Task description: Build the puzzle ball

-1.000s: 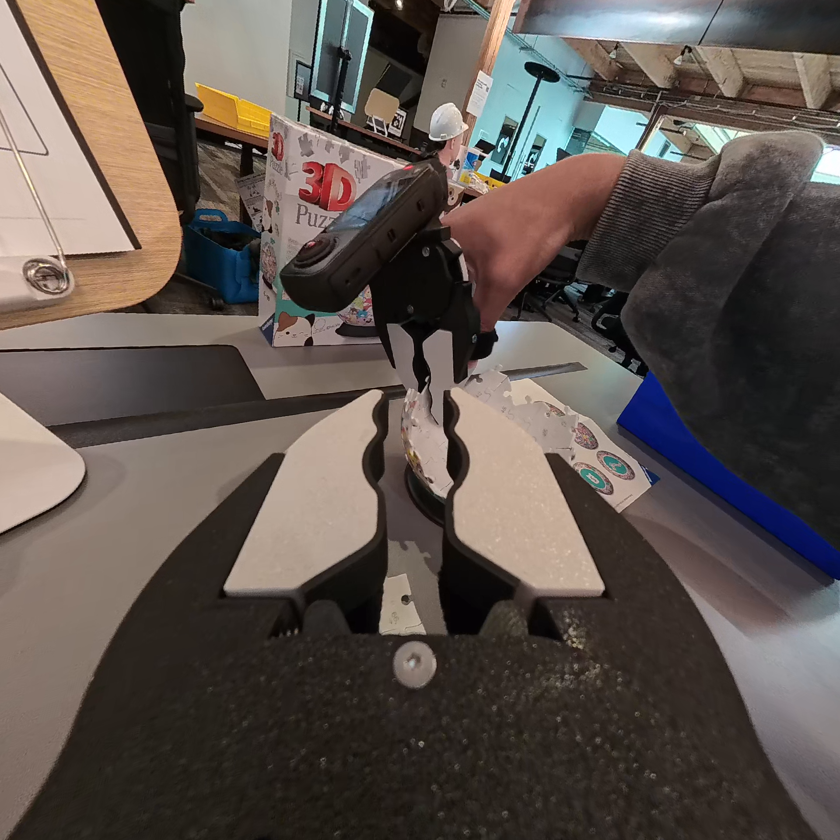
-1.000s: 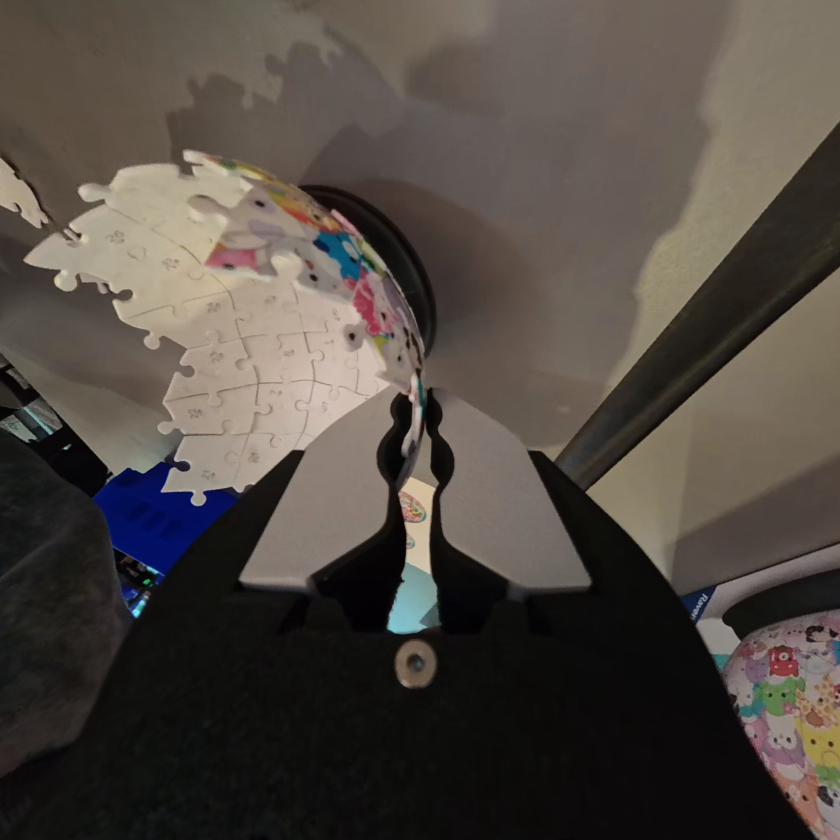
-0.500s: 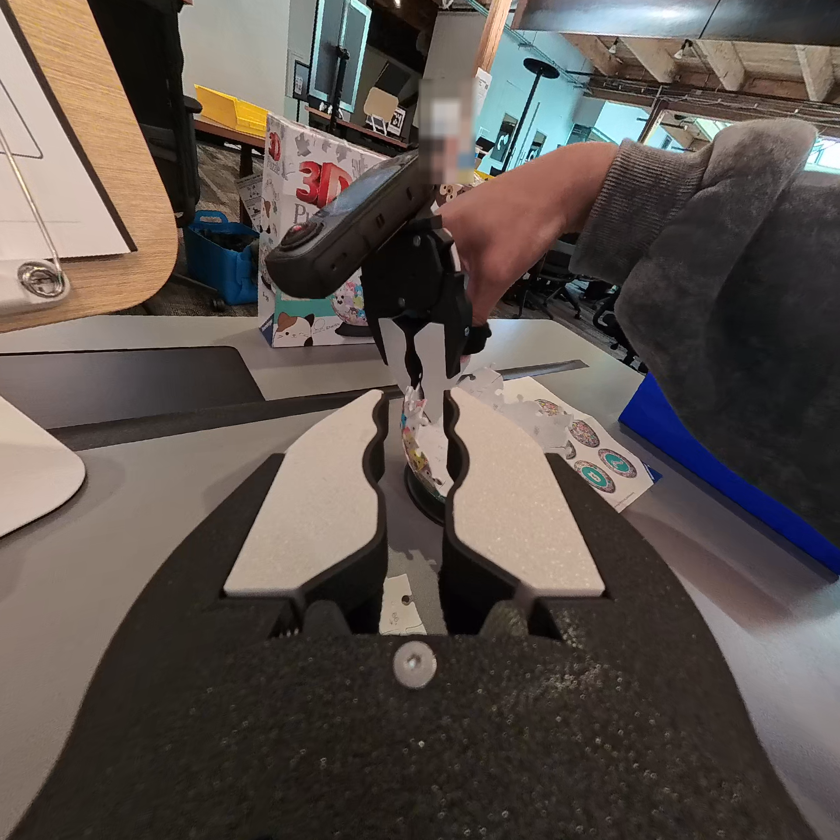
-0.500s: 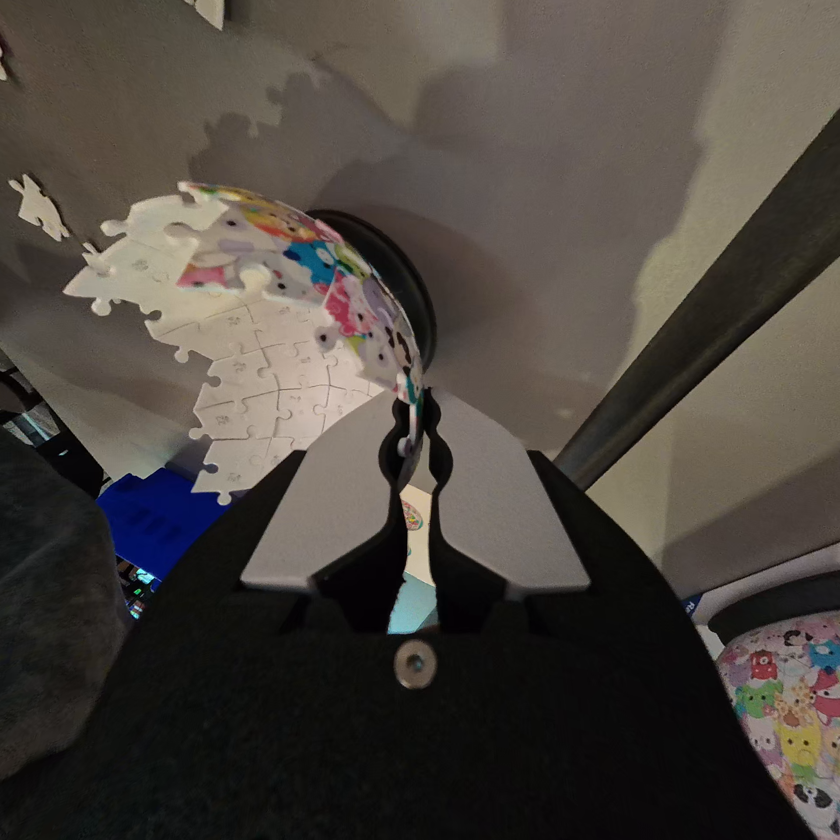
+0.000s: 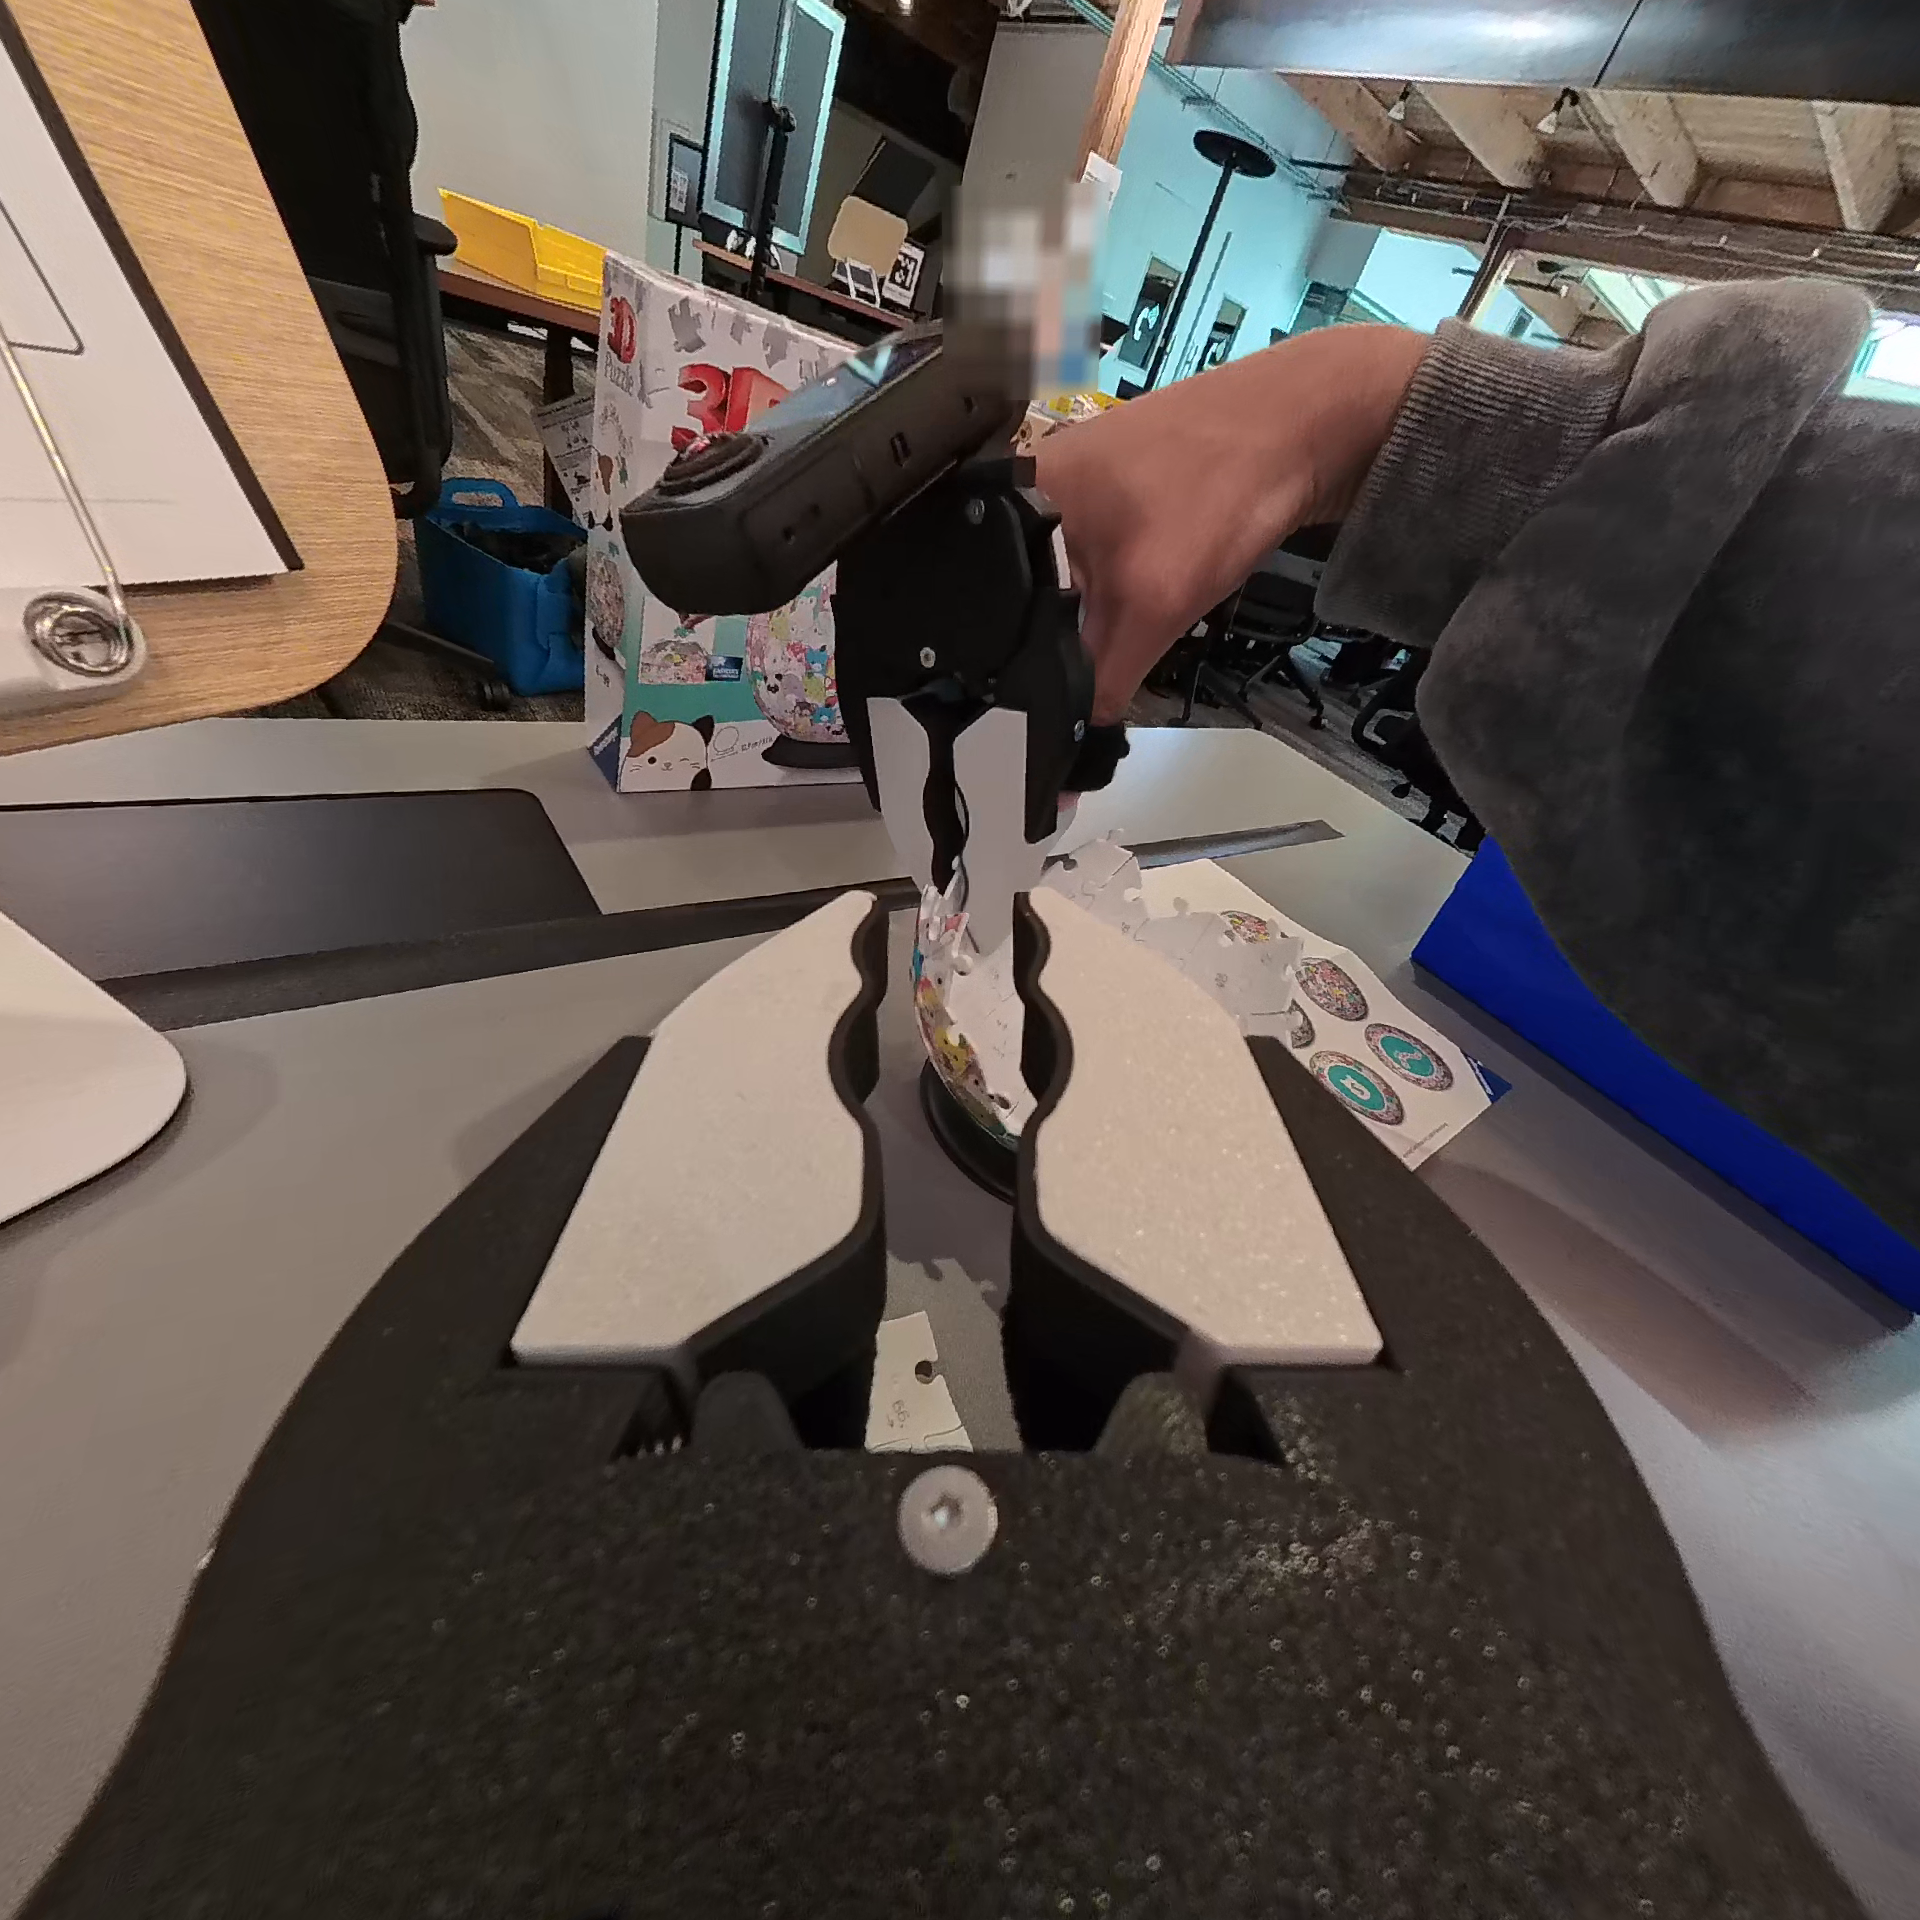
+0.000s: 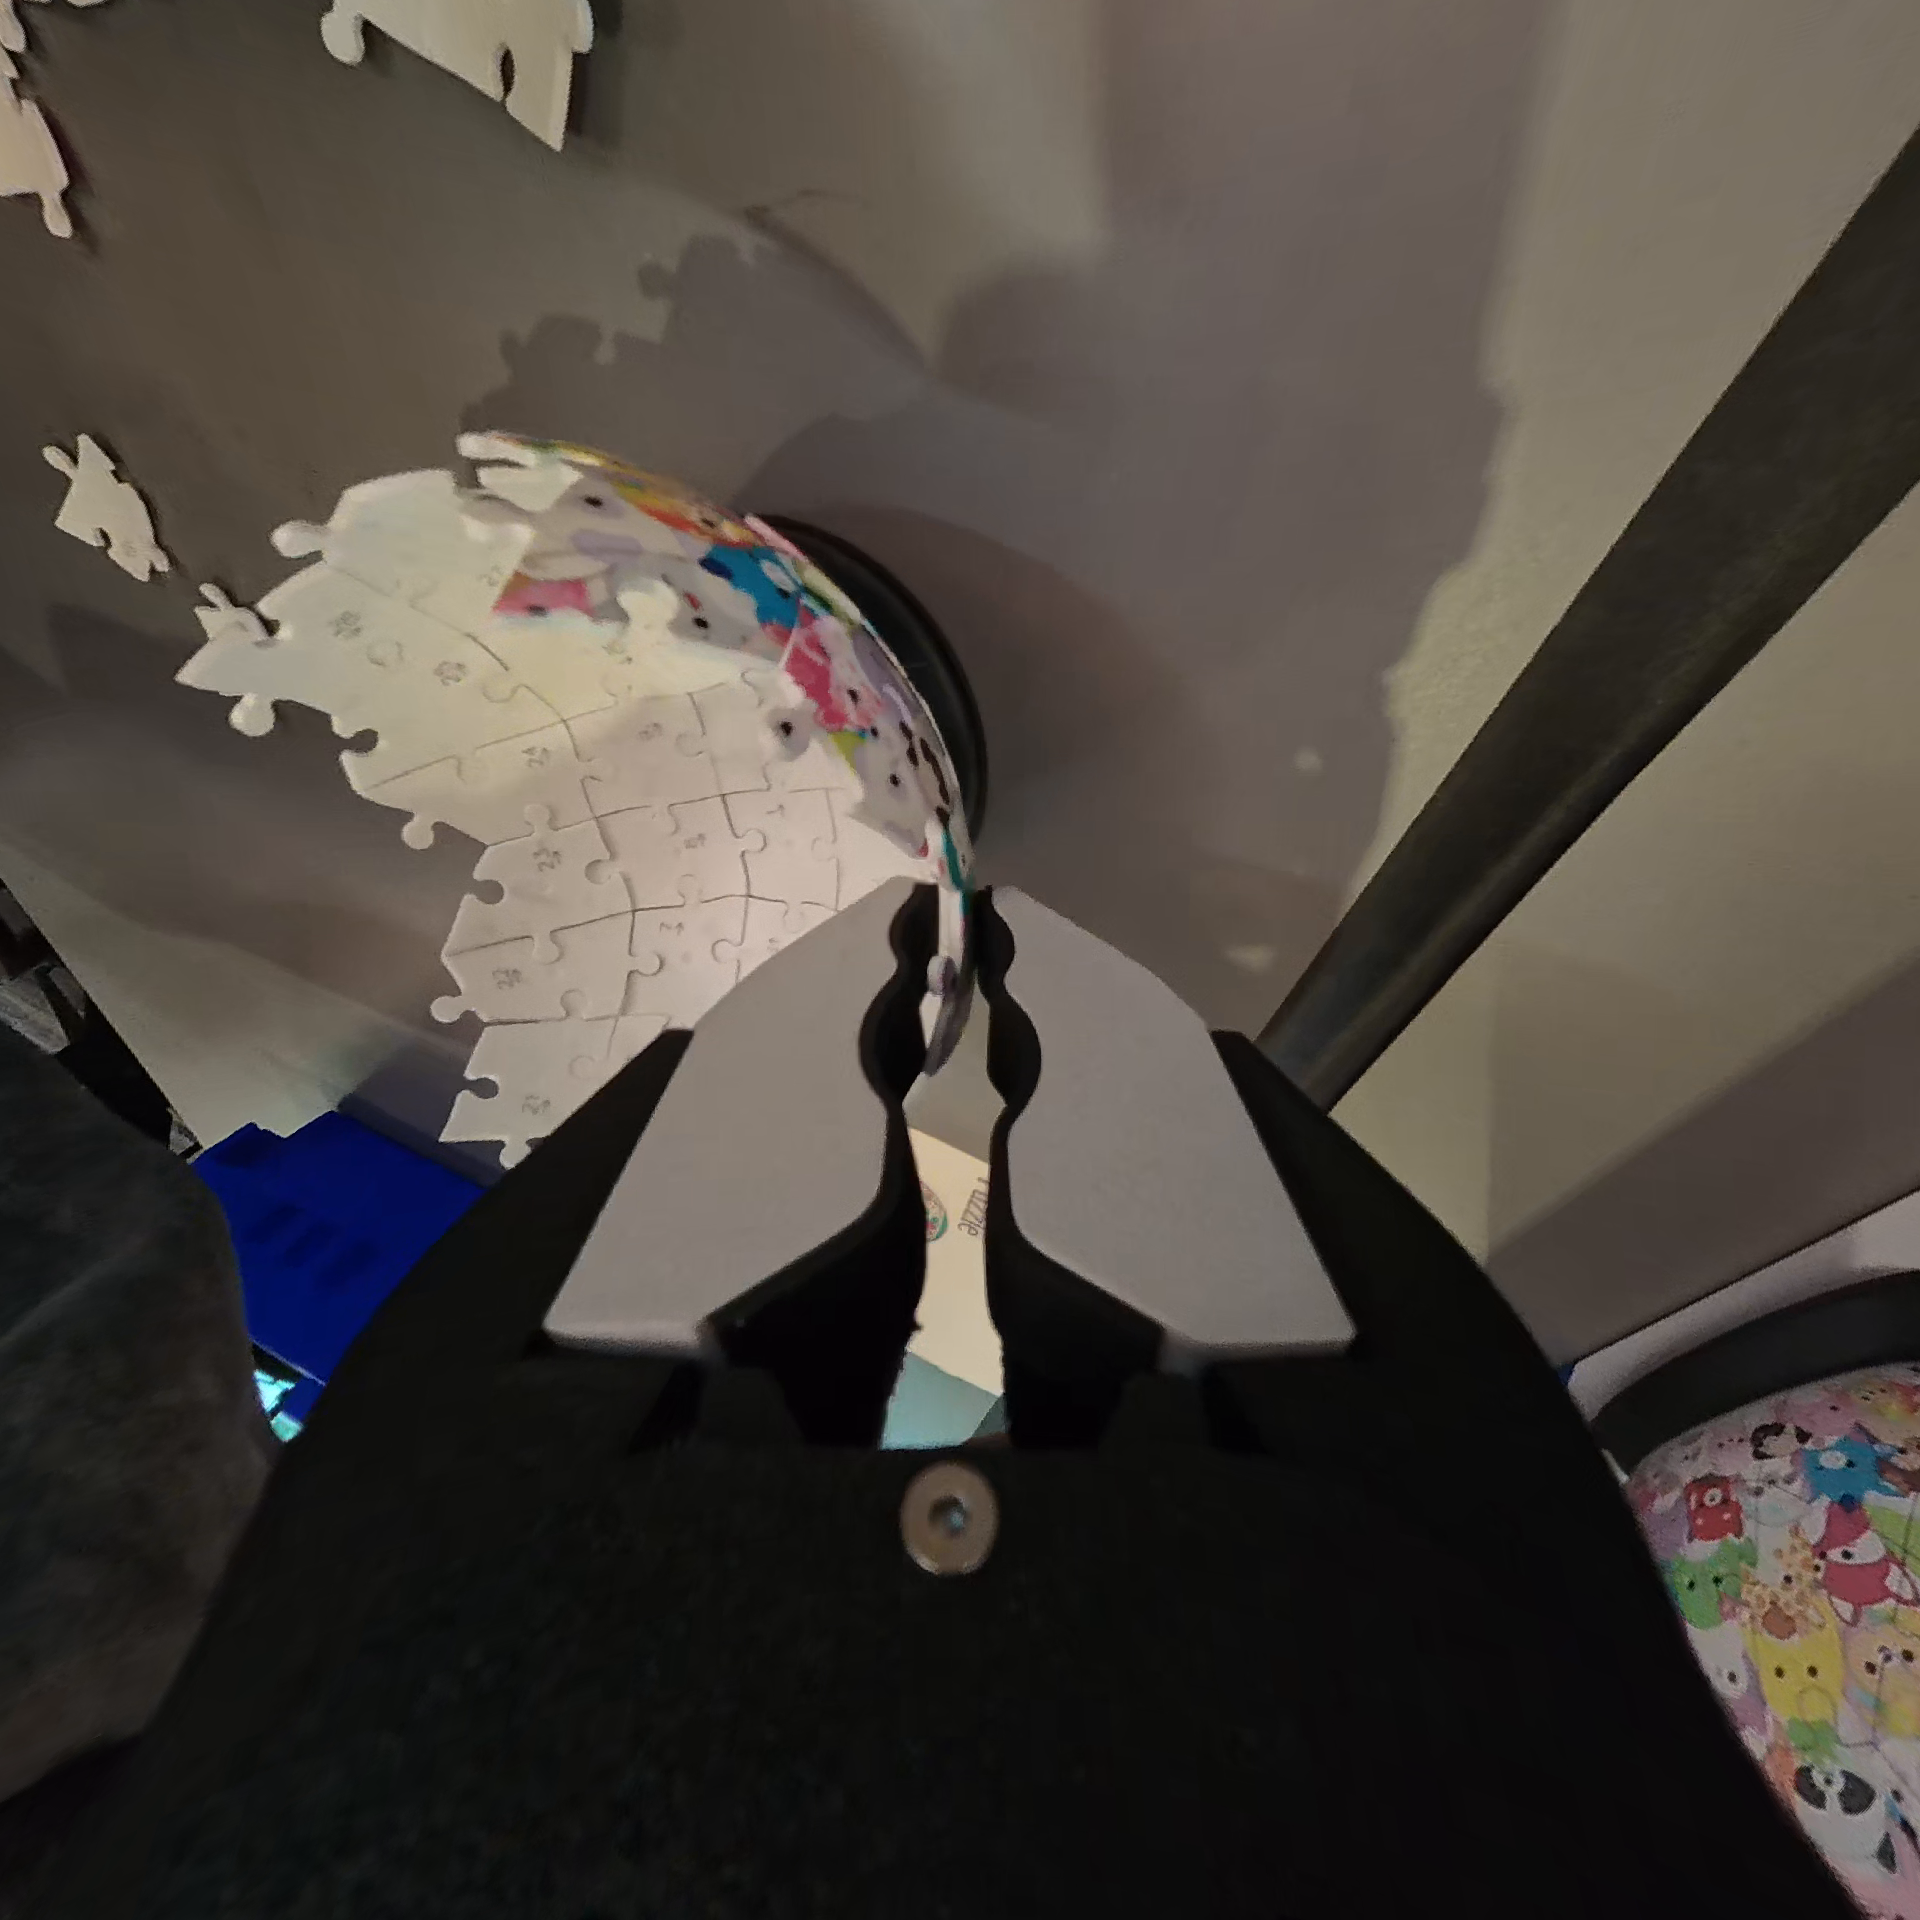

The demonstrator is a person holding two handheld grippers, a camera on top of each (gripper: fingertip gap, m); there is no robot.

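The half-built puzzle ball (image 5: 961, 1029) stands on a black ring stand (image 5: 966, 1138) on the grey table; its outside is colourful and its inside (image 6: 623, 831) is white. My right gripper (image 6: 951, 904) comes down from above, shut on the ball's upper rim, and also shows in the left wrist view (image 5: 961, 862), held by a person's hand (image 5: 1195, 499). My left gripper (image 5: 948, 914) is low over the table, just in front of the ball, open and empty. A loose white piece (image 5: 914, 1382) lies on the table under its fingers.
The puzzle box (image 5: 707, 582) stands behind the ball. A printed leaflet (image 5: 1371, 1070) and a blue bin (image 5: 1662, 1143) lie to the right. Loose white pieces (image 6: 104, 509) lie beside the ball. A white base (image 5: 62, 1070) and a wooden board (image 5: 208, 364) are on the left. The left gripper's tips are roughly 15 centimetres from the right gripper's. It is some 12 centimetres from my left tips to the loose white piece (image 5: 914, 1382).
My right gripper has shifted slightly left and tilted, still clamped on the ball's rim. My left gripper has not moved.
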